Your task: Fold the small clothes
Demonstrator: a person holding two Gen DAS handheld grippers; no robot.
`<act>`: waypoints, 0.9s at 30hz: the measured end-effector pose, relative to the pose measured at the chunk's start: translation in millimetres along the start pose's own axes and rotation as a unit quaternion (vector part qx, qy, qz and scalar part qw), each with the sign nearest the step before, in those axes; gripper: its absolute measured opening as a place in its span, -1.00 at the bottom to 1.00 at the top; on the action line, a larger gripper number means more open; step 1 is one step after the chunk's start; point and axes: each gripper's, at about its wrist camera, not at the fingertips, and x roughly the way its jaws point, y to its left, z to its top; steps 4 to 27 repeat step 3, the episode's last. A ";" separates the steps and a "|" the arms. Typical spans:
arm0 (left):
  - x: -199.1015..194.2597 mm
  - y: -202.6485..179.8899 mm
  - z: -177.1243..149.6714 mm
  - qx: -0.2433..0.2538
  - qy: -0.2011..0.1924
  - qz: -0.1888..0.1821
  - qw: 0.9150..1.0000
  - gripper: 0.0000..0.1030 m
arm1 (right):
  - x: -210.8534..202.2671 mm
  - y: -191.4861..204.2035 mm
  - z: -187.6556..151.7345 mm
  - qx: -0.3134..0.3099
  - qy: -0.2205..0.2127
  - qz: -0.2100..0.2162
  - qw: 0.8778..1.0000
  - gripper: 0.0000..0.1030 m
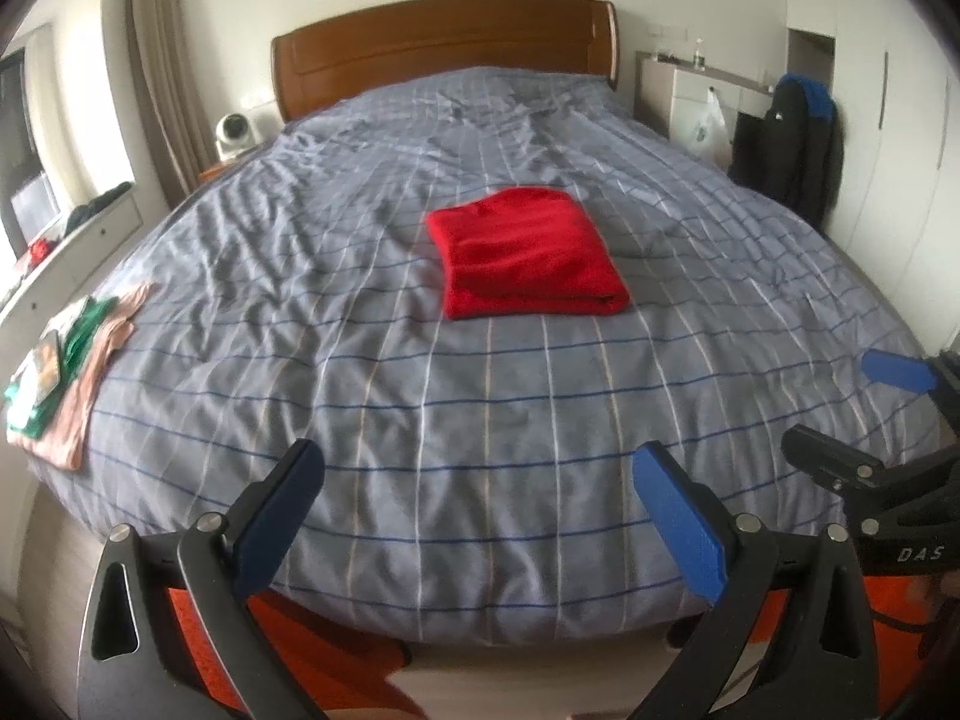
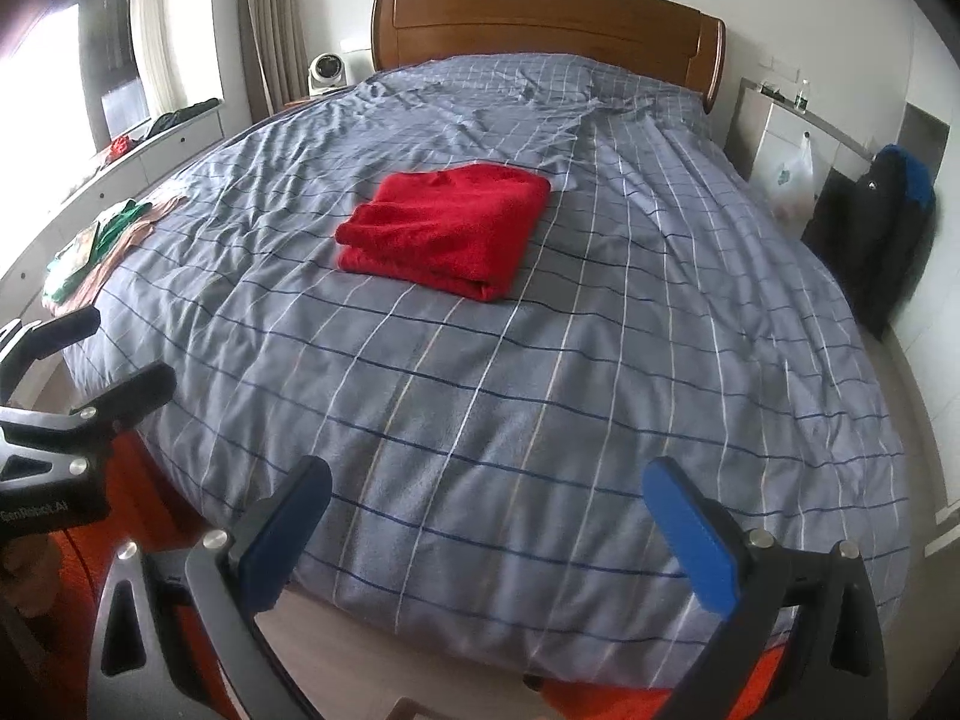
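A red garment (image 1: 526,253) lies folded into a neat rectangle in the middle of the bed; it also shows in the right wrist view (image 2: 445,229). My left gripper (image 1: 480,468) is open and empty, held back over the foot of the bed, well short of the garment. My right gripper (image 2: 489,483) is open and empty too, at the foot of the bed. The right gripper also shows at the right edge of the left wrist view (image 1: 852,414). The left gripper shows at the left edge of the right wrist view (image 2: 108,354).
The bed has a grey-blue checked cover (image 1: 420,396) and a wooden headboard (image 1: 444,54). A stack of folded pink and green clothes (image 1: 66,372) lies at the bed's left edge. A dark jacket (image 1: 804,138) hangs at the right. A small fan (image 1: 235,131) stands beside the headboard.
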 end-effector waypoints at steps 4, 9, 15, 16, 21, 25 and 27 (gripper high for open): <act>-4.5 -2.7 1.1 0.007 -0.010 0.006 1.000 0.99 | -2.0 -0.3 1.6 0.001 -0.003 0.000 1.000 0.99; -4.5 -2.7 1.1 0.007 -0.010 0.006 1.000 0.99 | -2.0 -0.3 1.6 0.001 -0.003 0.000 1.000 0.99; -4.5 -2.7 1.1 0.007 -0.010 0.006 1.000 0.99 | -2.0 -0.3 1.6 0.001 -0.003 0.000 1.000 0.99; -4.5 -2.7 1.1 0.007 -0.010 0.006 1.000 0.99 | -2.0 -0.3 1.6 0.001 -0.003 0.000 1.000 0.99; -4.5 -2.7 1.1 0.007 -0.010 0.006 1.000 0.99 | -2.0 -0.3 1.6 0.001 -0.003 0.000 1.000 0.99; -4.5 -2.7 1.1 0.007 -0.010 0.006 1.000 0.99 | -2.0 -0.3 1.6 0.001 -0.003 0.000 1.000 0.99; -4.5 -2.7 1.1 0.007 -0.010 0.006 1.000 0.99 | -2.0 -0.3 1.6 0.001 -0.003 0.000 1.000 0.99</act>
